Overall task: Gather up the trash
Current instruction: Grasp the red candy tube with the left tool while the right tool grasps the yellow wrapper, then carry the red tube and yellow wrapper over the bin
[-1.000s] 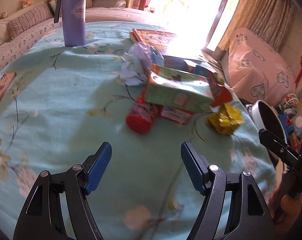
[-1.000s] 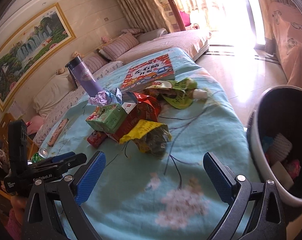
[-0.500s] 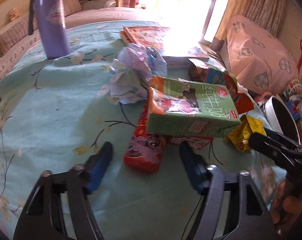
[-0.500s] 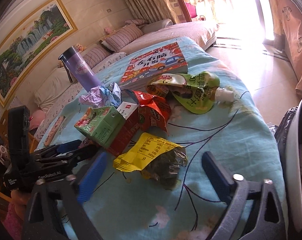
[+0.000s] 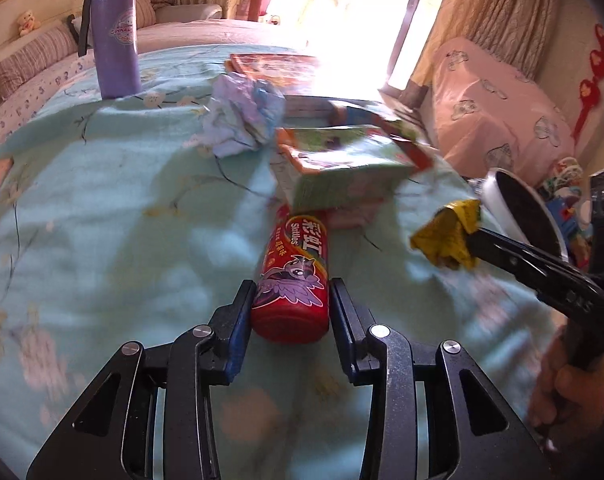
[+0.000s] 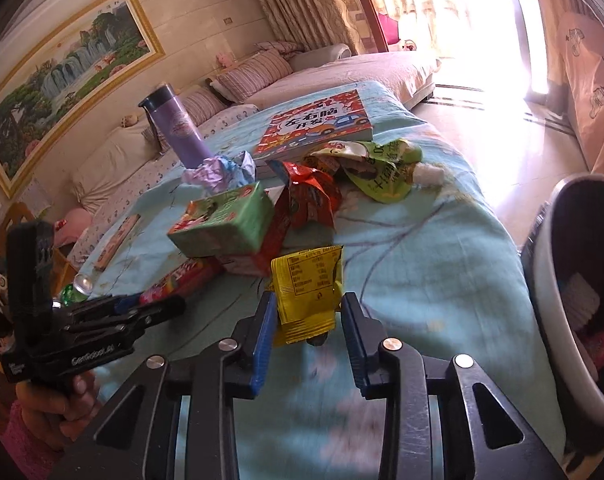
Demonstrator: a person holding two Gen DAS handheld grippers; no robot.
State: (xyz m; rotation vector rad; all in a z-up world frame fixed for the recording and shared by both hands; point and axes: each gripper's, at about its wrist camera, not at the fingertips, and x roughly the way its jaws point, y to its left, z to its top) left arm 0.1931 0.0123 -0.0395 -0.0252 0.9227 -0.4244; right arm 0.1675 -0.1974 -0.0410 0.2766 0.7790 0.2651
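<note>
I'm at the grasp step on both sides. My left gripper (image 5: 290,304) has just been closing, and the red candy tube (image 5: 292,280) lies between its jaws, both pads against the tube's sides, so I judge it gripped or very nearly. My right gripper (image 6: 305,326) has just been closing too, around the yellow wrapper (image 6: 307,294); the left pad touches the foil, but on the right I see a gap, so I cannot call that hold firm. In the left view the wrapper looks pinched at the tip of that tool.

Next, as I judge it, both pieces must be lifted clear and carried to the bin (image 6: 549,280) at the right edge of the bed (image 6: 421,248), the tube drawn out without dragging the green carton (image 6: 226,220) lying over its far end.

My count of trash on the bed: one tube, one yellow wrapper, one green carton, one red wrapper (image 6: 309,200), one green pouch (image 6: 385,172), one crumpled paper ball (image 6: 222,172). Also one purple flask (image 6: 178,132) and one book (image 6: 321,128), neither trash. A small box under the carton is too hidden to name.
</note>
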